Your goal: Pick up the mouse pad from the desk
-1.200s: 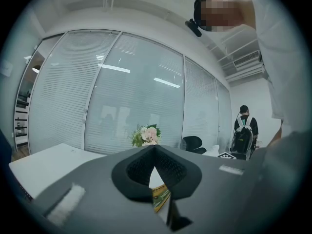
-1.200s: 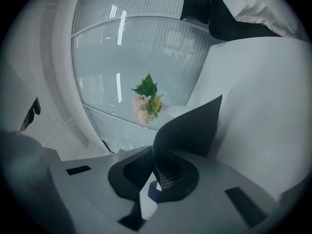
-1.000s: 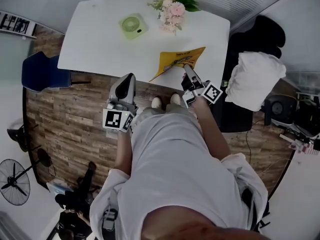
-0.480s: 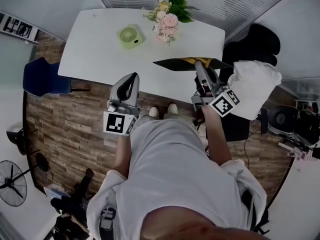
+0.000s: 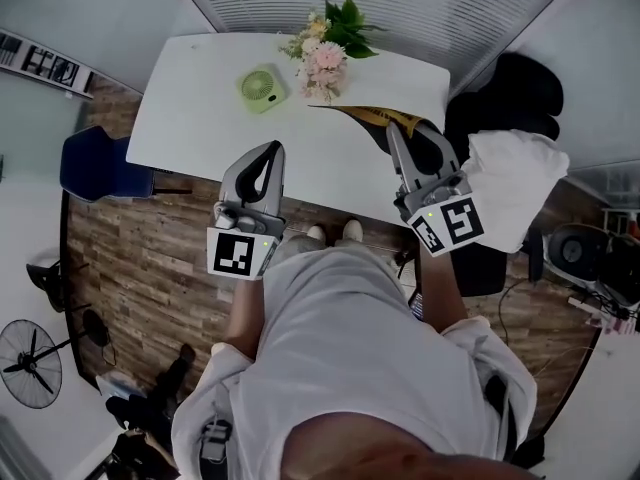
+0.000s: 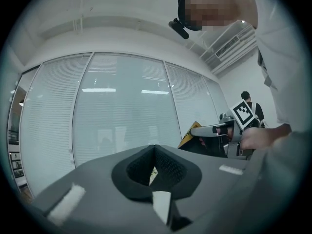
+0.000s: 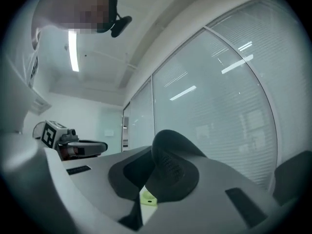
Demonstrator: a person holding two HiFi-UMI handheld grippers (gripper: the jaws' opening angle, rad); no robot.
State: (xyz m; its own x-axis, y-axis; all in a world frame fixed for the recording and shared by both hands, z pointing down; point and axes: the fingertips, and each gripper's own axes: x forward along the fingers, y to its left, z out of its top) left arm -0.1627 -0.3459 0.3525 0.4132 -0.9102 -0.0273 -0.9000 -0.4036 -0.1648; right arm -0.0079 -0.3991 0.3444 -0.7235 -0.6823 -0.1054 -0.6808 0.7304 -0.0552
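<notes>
- my left claw (image 5: 270,151): jaws together, nothing between them, held level above the near edge of the white desk (image 5: 200,118).
- green desk fan (image 5: 262,87): lying on the desk, towards its far side.
- flower bunch (image 5: 325,46): pink and cream blooms with green leaves, at the desk's back edge.
- mouse pad (image 5: 365,112): a thin sheet with a yellow face, dark print and a dark underside. It is seen nearly edge-on, lifted clear of the desk and reaching left towards the flower bunch.
- my right claw (image 5: 394,130): jaws clamped on the mouse pad's right end.
- white cloth bundle (image 5: 510,178): on a dark chair, right of the desk.
</notes>
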